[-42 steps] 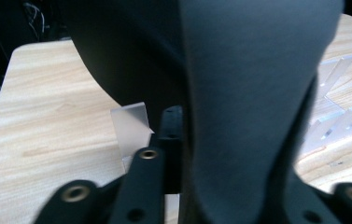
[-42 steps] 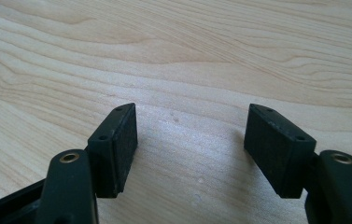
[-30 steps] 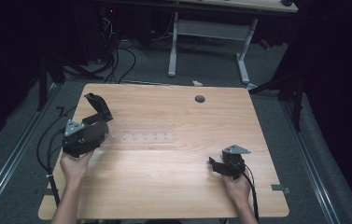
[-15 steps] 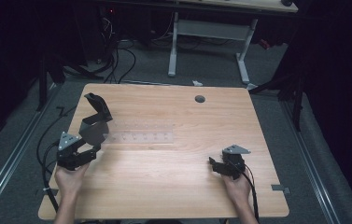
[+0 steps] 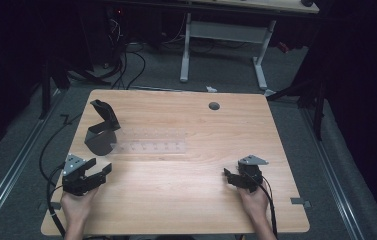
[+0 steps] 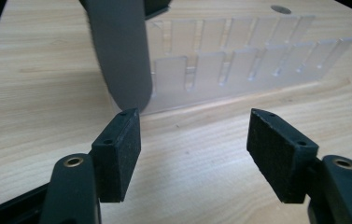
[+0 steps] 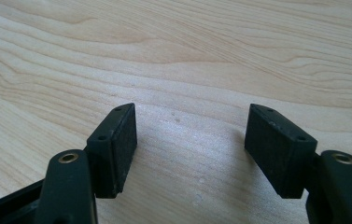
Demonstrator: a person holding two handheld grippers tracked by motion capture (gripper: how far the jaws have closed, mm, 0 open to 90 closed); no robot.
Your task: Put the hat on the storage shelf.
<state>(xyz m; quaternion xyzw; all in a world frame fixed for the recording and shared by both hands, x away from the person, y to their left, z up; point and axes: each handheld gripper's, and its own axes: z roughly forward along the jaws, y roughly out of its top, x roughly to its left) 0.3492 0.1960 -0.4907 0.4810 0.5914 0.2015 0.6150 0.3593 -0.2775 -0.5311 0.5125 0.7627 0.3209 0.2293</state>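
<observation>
A dark grey folded piece (image 5: 103, 129) with a rounded lower flap stands at the table's left, touching the left end of a clear slotted acrylic rack (image 5: 150, 146). My left gripper (image 5: 98, 166) is open, a short way in front of that piece and apart from it. In the left gripper view the grey piece (image 6: 118, 51) and the clear rack (image 6: 239, 60) lie just beyond the open left gripper (image 6: 194, 140), with nothing between the pads. My right gripper (image 5: 227, 177) rests open at the near right. In its own view the right gripper (image 7: 192, 135) has bare wood beneath it.
The wooden table (image 5: 196, 210) has a round cable hole (image 5: 214, 106) near its far edge. Cables trail off the left side onto the grey floor. A white desk frame (image 5: 223, 45) stands beyond the table.
My left gripper has drawn back toward the near edge, away from the dark grey piece, which now stands alone by the rack. The right gripper has not moved.
</observation>
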